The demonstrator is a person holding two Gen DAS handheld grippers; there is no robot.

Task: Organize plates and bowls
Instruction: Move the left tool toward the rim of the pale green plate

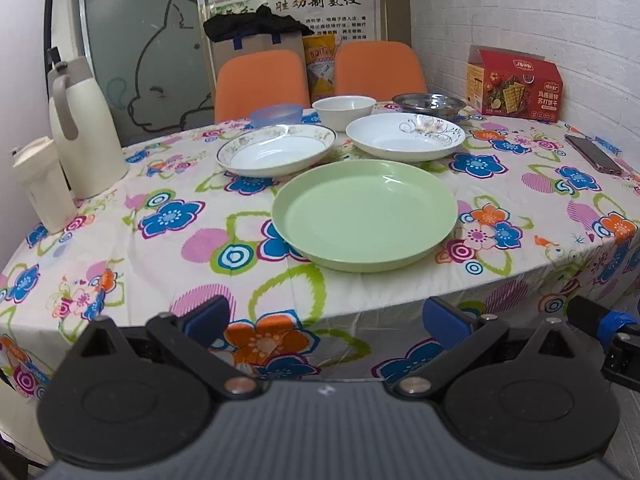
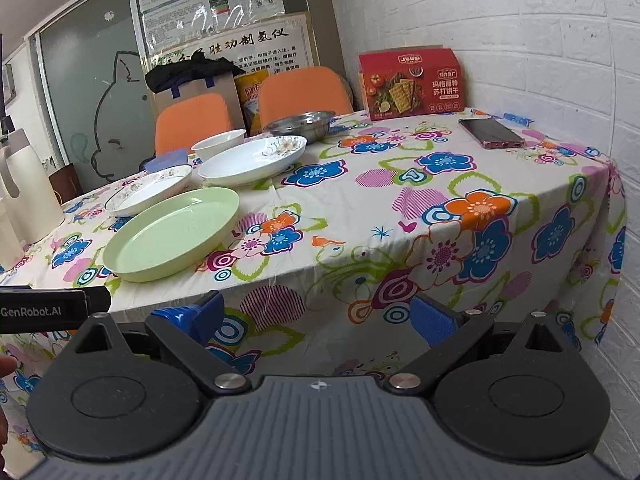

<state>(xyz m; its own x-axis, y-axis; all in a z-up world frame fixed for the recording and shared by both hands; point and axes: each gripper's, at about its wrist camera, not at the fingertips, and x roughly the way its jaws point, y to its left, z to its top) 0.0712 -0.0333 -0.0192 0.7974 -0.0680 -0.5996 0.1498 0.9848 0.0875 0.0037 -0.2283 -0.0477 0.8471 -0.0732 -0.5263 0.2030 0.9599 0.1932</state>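
A green plate (image 1: 365,216) (image 2: 172,234) lies nearest on the floral tablecloth. Behind it sit a gold-rimmed white plate (image 1: 276,150) (image 2: 149,190) at the left and a flower-painted white plate (image 1: 405,137) (image 2: 252,160) at the right. Further back stand a blue bowl (image 1: 276,115) (image 2: 166,159), a white bowl (image 1: 343,111) (image 2: 218,143) and a steel bowl (image 1: 429,104) (image 2: 300,123). My left gripper (image 1: 326,318) is open, held off the table's front edge, short of the green plate. My right gripper (image 2: 316,316) is open too, off the edge to the plate's right.
A cream thermos jug (image 1: 82,128) and a cream cup (image 1: 42,184) stand at the table's left. A phone (image 1: 594,154) (image 2: 491,133) and a red cracker box (image 1: 516,86) (image 2: 410,82) are at the right by the brick wall. Two orange chairs (image 1: 260,82) stand behind.
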